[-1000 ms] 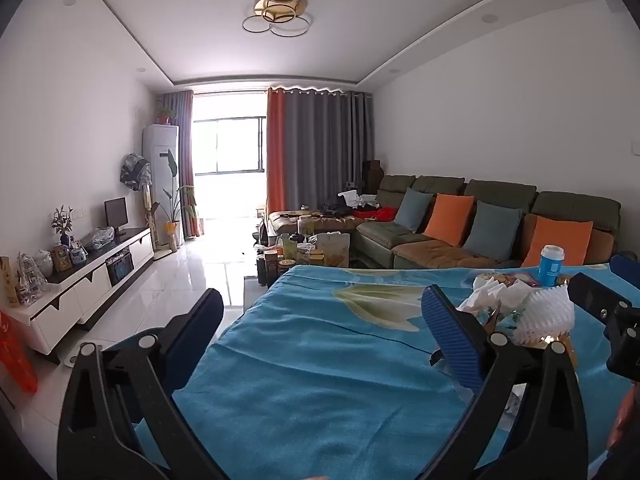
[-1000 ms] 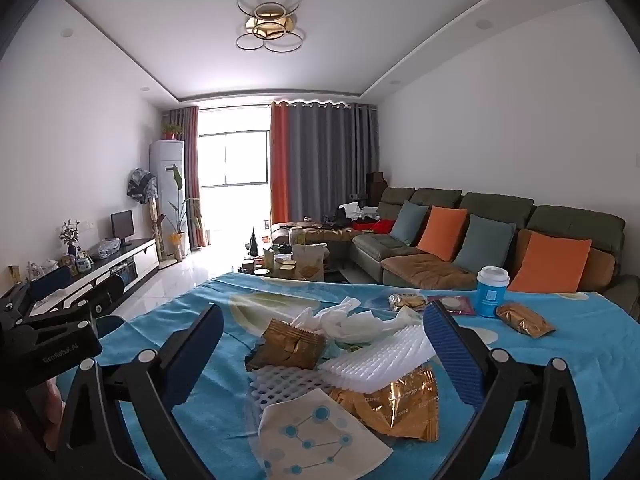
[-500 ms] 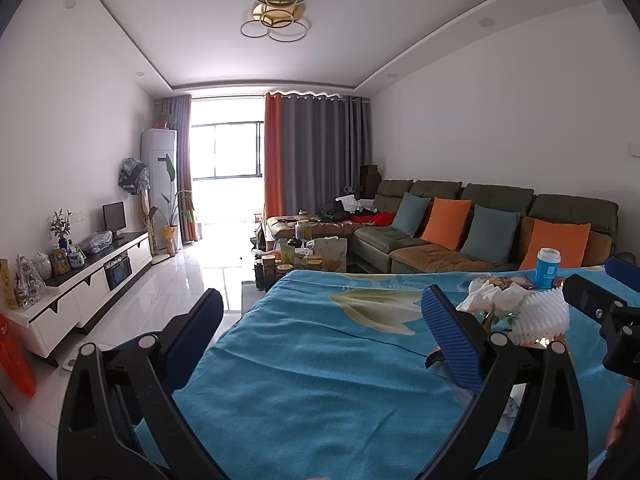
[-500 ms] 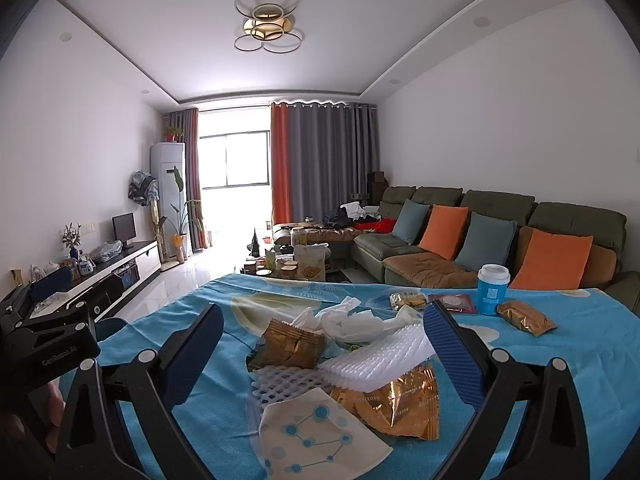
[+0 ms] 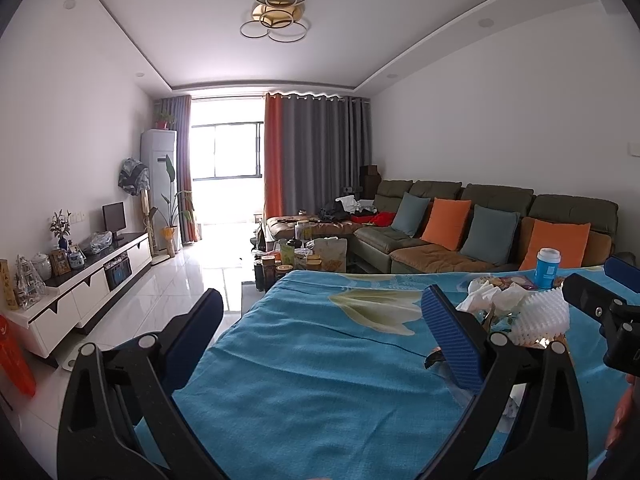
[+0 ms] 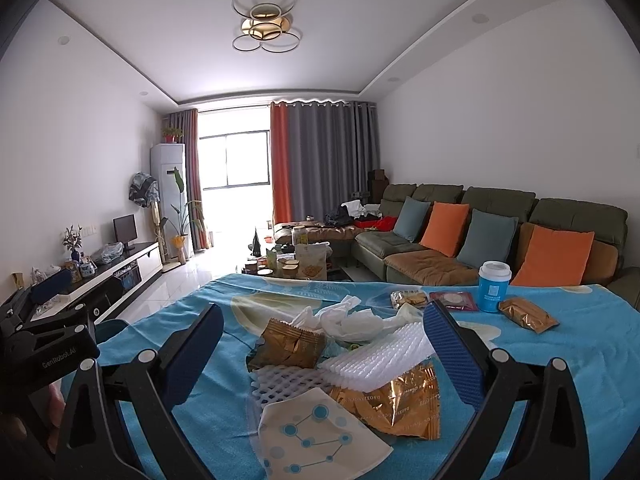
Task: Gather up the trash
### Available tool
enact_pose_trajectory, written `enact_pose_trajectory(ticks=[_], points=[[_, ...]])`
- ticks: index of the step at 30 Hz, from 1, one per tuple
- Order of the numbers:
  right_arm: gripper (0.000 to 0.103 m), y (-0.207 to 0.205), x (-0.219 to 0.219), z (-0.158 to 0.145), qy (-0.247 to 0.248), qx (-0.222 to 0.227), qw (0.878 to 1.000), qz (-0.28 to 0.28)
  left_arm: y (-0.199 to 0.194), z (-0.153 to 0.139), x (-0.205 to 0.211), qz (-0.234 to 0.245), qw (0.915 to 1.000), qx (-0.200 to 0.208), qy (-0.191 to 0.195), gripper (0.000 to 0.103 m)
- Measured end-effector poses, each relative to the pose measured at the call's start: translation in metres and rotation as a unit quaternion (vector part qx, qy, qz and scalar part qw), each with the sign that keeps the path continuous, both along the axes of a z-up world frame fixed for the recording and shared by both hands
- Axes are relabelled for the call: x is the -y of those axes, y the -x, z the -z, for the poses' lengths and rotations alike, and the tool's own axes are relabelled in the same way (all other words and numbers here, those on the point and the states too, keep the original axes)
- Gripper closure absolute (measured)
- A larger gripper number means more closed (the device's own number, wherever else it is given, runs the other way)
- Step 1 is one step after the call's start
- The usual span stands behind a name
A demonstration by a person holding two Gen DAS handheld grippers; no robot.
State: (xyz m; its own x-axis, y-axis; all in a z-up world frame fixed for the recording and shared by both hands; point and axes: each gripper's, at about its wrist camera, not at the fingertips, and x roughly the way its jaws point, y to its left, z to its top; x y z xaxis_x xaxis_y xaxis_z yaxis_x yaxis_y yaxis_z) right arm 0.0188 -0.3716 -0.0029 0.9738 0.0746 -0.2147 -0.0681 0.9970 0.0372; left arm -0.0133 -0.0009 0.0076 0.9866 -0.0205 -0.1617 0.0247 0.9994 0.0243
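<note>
A pile of trash lies on the blue tablecloth [image 6: 568, 364]: gold foil wrappers [image 6: 290, 346], white foam netting [image 6: 376, 356], crumpled white tissue [image 6: 352, 320] and a white paper with blue dots [image 6: 316, 440]. My right gripper [image 6: 324, 356] hovers open just above and around this pile. Farther right sit a blue paper cup [image 6: 494, 286], another gold wrapper [image 6: 526, 314] and two snack packets [image 6: 408, 299]. My left gripper [image 5: 324, 340] is open over bare cloth, left of the pile [image 5: 516, 312], with nothing between its fingers.
The table's far edge drops to a white tiled floor [image 5: 188, 280]. Beyond stand a cluttered coffee table [image 6: 292, 260], a green sofa with cushions [image 6: 500, 232] and a white TV cabinet [image 5: 88, 280]. A person's hand [image 5: 624, 420] shows at the right edge.
Both views have tilted very slightly; the trash pile sits a little lower in the left wrist view. Both grippers stay open and nothing has been picked up.
</note>
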Motion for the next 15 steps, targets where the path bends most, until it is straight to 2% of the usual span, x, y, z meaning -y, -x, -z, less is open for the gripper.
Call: enact_pose_trajectory(ticks=[15], points=[[0.006, -0.0006, 0.0017, -0.0005, -0.002, 0.000, 1.000, -0.001, 0.0002, 0.0007, 0.0005, 0.000, 1.0000, 0.001, 0.000, 0.005]])
